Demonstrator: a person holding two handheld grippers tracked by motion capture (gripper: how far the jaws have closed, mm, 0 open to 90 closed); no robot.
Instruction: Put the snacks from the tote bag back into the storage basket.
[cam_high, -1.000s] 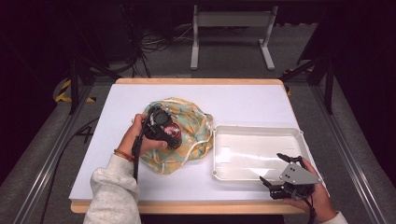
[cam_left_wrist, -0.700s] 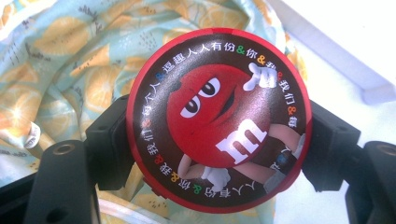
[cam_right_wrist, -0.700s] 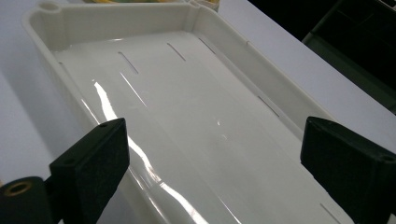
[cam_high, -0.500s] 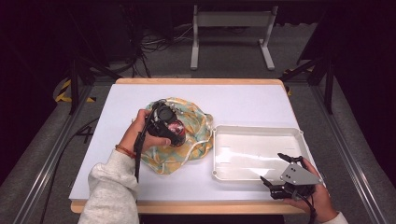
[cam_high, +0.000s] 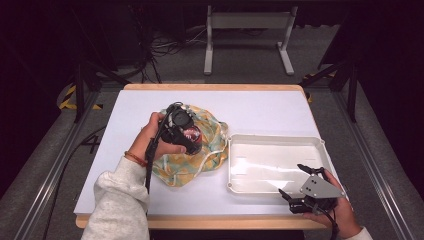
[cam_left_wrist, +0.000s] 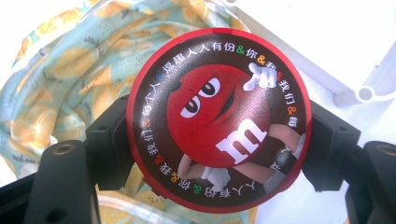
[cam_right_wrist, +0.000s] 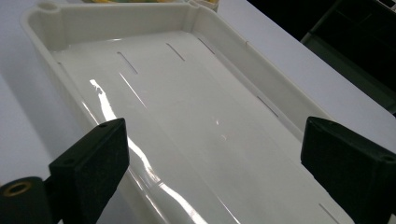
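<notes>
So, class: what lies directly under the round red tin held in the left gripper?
Below the round red tin lies the lemon-print cloth bag, on the white table. The tin and the left gripper cover part of the bag, so its contents cannot be seen.

- A white-topped bench (cam_high: 260, 107) with a wooden edge.
- A grey metal frame stand (cam_high: 247, 35) on the floor beyond it.
- Black cables (cam_high: 165, 47) tangled on the grey floor (cam_high: 380, 150).
</notes>
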